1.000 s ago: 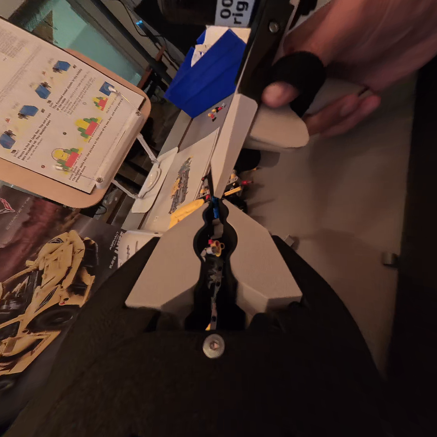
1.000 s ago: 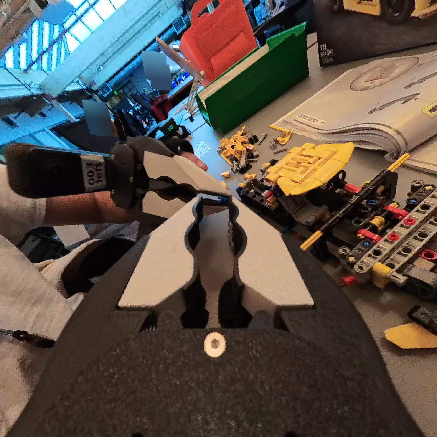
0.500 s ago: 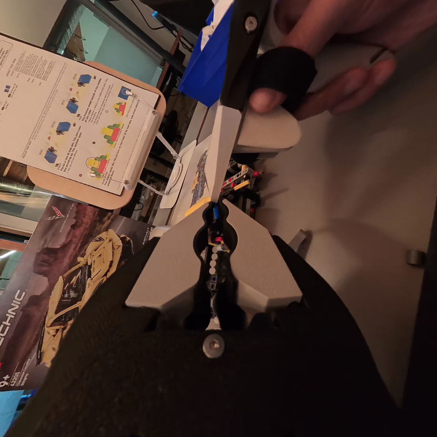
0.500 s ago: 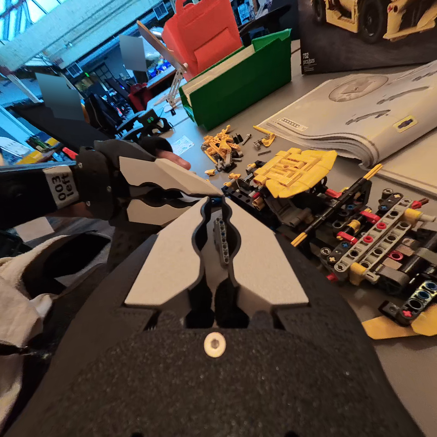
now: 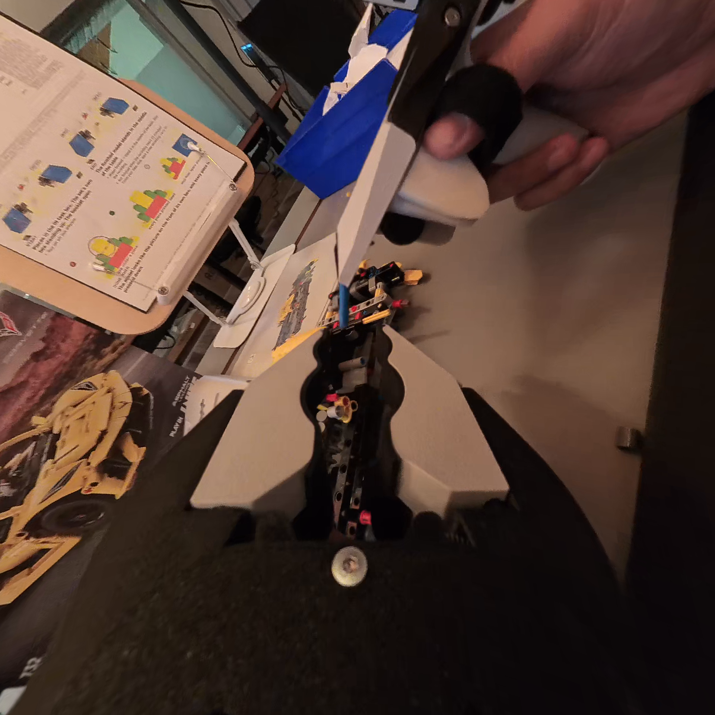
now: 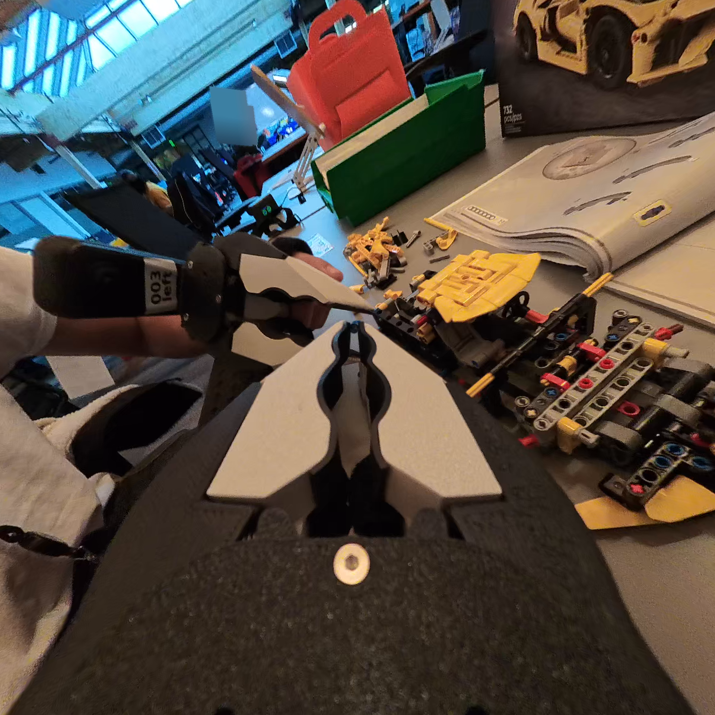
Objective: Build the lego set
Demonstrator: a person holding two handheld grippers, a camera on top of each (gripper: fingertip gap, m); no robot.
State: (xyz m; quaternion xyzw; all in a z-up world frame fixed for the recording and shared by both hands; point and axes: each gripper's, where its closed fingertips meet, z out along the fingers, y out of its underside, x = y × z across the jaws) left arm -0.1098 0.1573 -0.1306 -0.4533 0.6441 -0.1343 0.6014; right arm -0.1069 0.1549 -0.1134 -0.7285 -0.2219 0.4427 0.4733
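Note:
A half-built lego chassis of black and grey beams with red, blue and yellow pins lies on the grey table, with a yellow hood panel on its far side. My right gripper is shut on a small blue pin and holds it just over the chassis's near end. My left gripper has its jaws a little apart and empty. It points along the chassis from that end, its tip close beside the right gripper's tip. A hand holds each gripper.
Loose yellow pieces, an open instruction booklet, a green bin, a red bag and the set's box lie behind the chassis. A sheet on a stand and a blue bin show in the left wrist view. My two grippers' fingertips are within a few centimetres of each other.
Both grippers pinched the blue pin tip to tip. The left gripper has let go and opened slightly; the right gripper keeps the pin and has drawn a little away, over the chassis end.

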